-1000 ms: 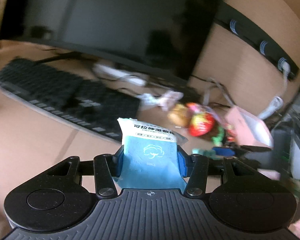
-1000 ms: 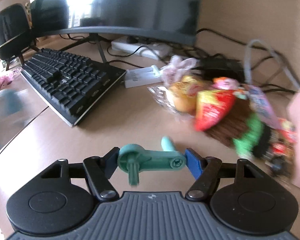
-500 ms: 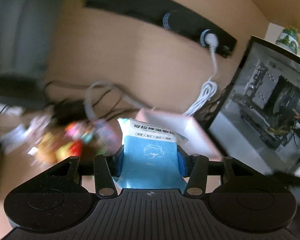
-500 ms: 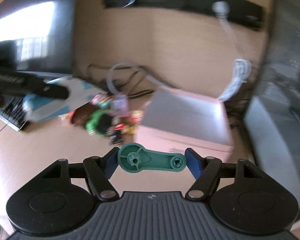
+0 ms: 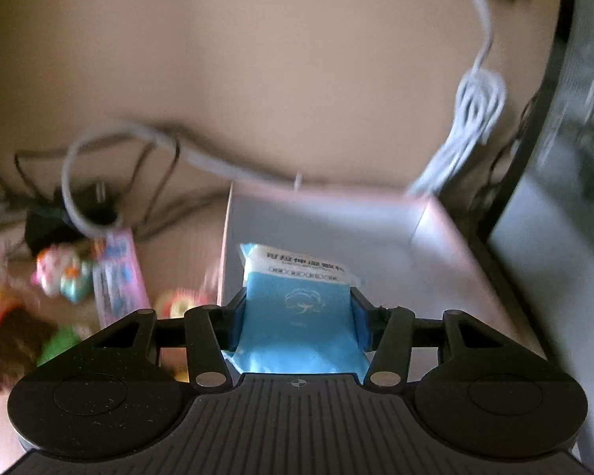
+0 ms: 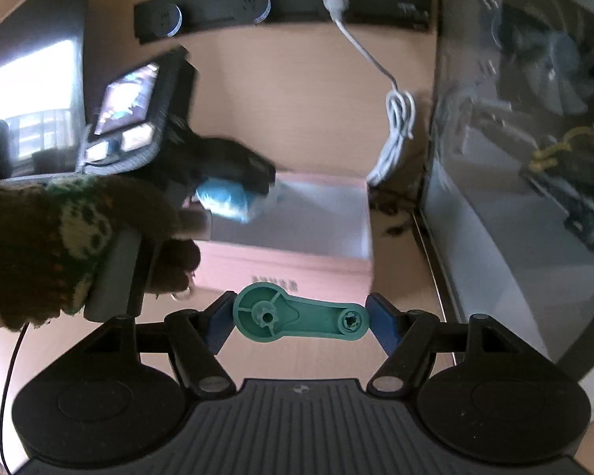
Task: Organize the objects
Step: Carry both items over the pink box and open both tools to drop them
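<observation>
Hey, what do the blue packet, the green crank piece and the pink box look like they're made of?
Blue packet: soft plastic film, slightly glossy; it bulges and creases between the fingers. Green crank piece: rigid moulded plastic, matte, with ribs and hub holes. Pink box: probably cardboard, with flat matte walls and crisp edges.

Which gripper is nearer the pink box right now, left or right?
Left. The left gripper, shut on the blue wipes pack, is over the pink box opening. The right gripper, holding the green crank, sits short of its front wall.

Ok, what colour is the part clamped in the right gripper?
Teal green crank piece, clearest in the right wrist view.
</observation>
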